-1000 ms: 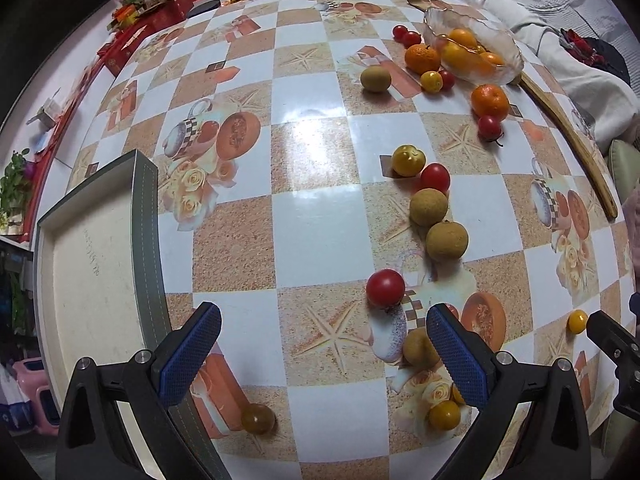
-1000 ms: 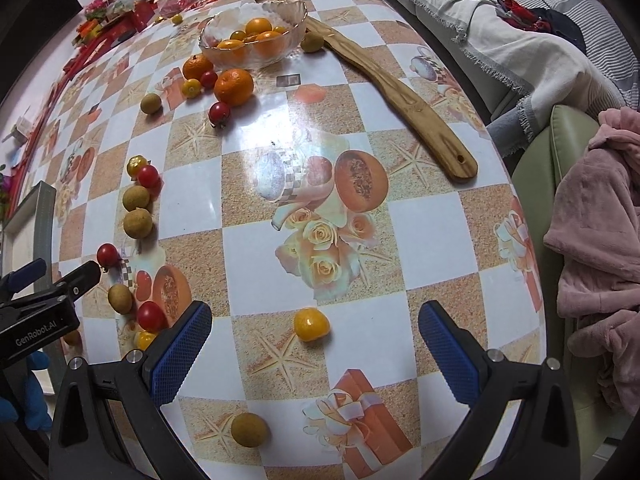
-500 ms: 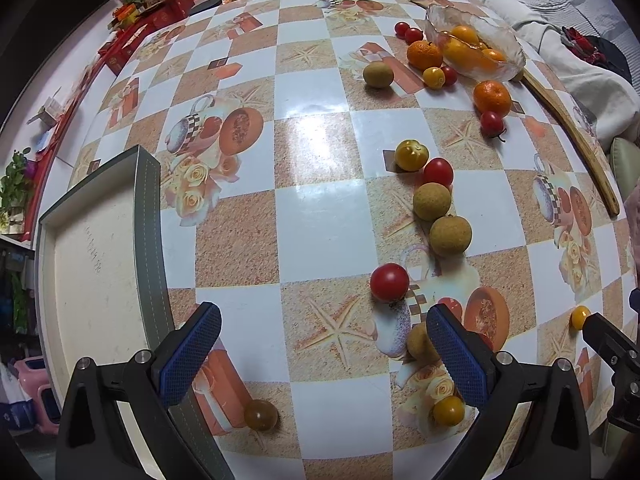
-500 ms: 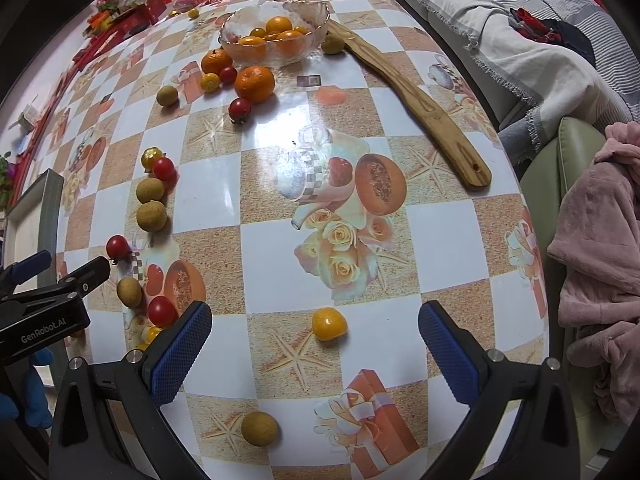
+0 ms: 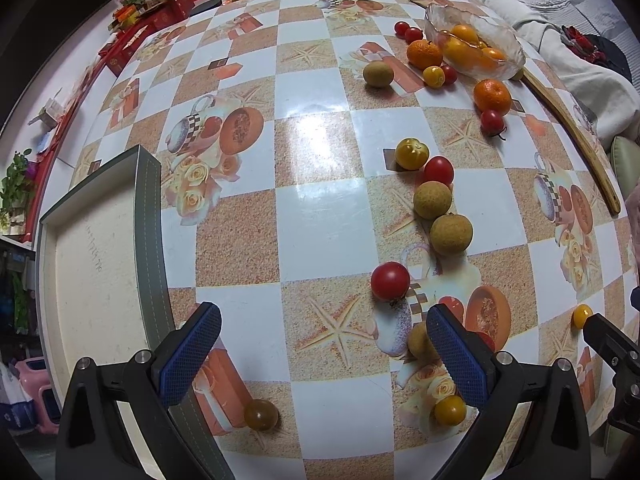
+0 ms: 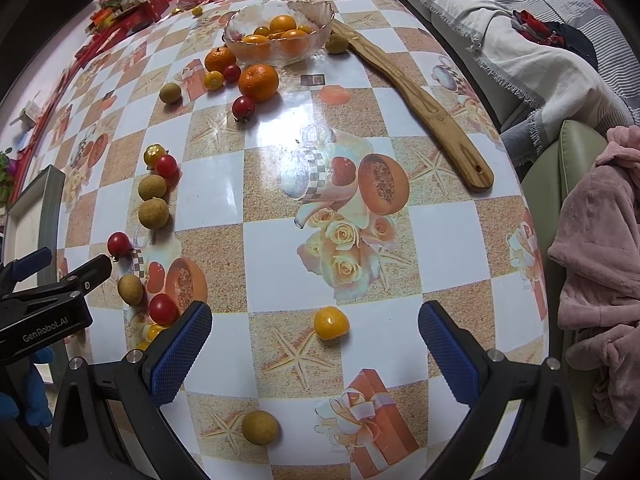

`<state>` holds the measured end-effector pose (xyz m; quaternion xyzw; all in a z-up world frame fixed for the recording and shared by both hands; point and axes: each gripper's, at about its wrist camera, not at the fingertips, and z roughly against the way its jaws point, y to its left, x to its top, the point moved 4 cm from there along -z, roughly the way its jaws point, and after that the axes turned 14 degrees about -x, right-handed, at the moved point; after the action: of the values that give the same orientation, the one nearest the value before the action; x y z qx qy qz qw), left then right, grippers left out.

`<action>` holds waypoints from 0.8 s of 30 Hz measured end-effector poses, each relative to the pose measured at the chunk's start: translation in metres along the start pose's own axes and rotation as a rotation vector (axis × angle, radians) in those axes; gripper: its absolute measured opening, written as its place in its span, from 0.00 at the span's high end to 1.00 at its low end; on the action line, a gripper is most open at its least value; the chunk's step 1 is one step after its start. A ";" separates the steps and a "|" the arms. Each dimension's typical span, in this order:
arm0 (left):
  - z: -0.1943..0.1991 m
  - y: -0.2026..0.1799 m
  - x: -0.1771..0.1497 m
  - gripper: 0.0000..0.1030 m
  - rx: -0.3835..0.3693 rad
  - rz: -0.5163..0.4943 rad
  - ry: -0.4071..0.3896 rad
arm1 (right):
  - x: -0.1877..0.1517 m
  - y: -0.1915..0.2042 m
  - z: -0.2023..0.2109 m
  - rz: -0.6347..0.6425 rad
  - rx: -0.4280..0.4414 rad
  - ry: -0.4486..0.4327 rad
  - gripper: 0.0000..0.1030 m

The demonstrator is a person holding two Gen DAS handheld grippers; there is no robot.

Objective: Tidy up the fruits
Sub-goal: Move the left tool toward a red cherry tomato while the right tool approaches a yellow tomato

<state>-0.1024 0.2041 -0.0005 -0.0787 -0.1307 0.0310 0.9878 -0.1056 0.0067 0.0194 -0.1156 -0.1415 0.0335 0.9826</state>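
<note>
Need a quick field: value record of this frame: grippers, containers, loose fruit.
left gripper: open, empty, above the table
right gripper: open, empty, yellow tomato just ahead between its fingers
glass bowl: far side, holds orange fruit
tray: table's left edge, no fruit visible in it
loose fruit: red tomato, two longans touching, mandarin, others scattered
wooden board: right of bowl

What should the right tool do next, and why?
Probably ease the right tool forward and down around the yellow tomato. Both tools are open and hold nothing, and that tomato lies alone on the table, just ahead of the gap between the right tool's blue pads, so it looks like the easiest fruit to grab.
</note>
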 end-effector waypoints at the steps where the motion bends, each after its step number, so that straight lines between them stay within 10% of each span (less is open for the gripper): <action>1: 0.000 0.000 0.000 0.00 -0.001 0.002 -0.001 | 0.000 0.000 0.000 0.000 0.000 0.000 0.00; 24: -0.010 -0.007 0.008 0.00 0.014 -0.028 -0.006 | -0.006 -0.016 -0.012 -0.015 -0.005 0.027 0.00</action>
<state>-0.0915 0.1966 -0.0066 -0.0699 -0.1347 0.0183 0.9883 -0.1078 -0.0116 0.0102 -0.1173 -0.1290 0.0241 0.9844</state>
